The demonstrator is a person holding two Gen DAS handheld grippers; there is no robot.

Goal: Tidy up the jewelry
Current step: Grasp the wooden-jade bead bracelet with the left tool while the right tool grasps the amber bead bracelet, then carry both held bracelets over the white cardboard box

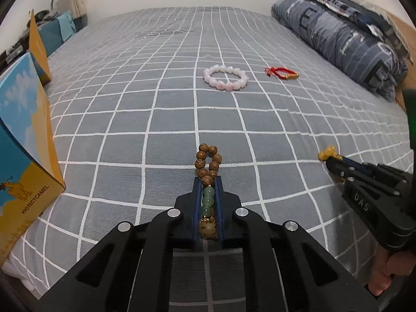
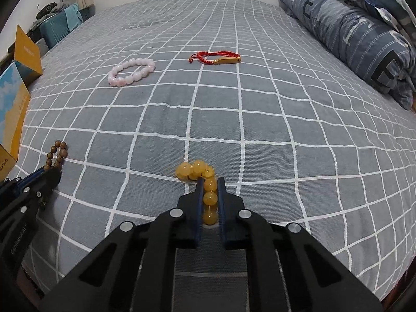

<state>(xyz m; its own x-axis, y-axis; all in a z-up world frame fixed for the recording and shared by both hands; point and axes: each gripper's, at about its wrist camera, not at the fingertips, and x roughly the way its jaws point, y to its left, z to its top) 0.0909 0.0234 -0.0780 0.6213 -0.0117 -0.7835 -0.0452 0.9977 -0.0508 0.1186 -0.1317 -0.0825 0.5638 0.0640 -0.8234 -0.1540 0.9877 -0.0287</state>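
Your left gripper (image 1: pixel 207 182) has its jaws nearly closed on the wooden bead bracelet (image 1: pixel 208 165): round, grain-striped brown beads loop out past the tips toward 12 o'clock, while smooth green beads and one speckled tan bead sit pinched between the blue pads. The rest of its string is hidden behind the jaws. Your right gripper (image 2: pixel 210 182) is likewise clamped on the yellow bead bracelet (image 2: pixel 205 179), glossy translucent spheres bunched at the tips and lined up between the pads. Both hang low over the bed (image 1: pixel 156 104), whose grey woven cover carries a white grid. Far off at 12 o'clock in the left view lies the pink bead bracelet (image 1: pixel 225 78), a chunky ring of pale beads; at 1 o'clock, the red cord bracelet (image 1: pixel 281 72), braided, with a gold tube. A cardboard box (image 1: pixel 23 140) is cut off at 9 o'clock. A rumpled quilt (image 1: pixel 343 36) lies at 2 o'clock.
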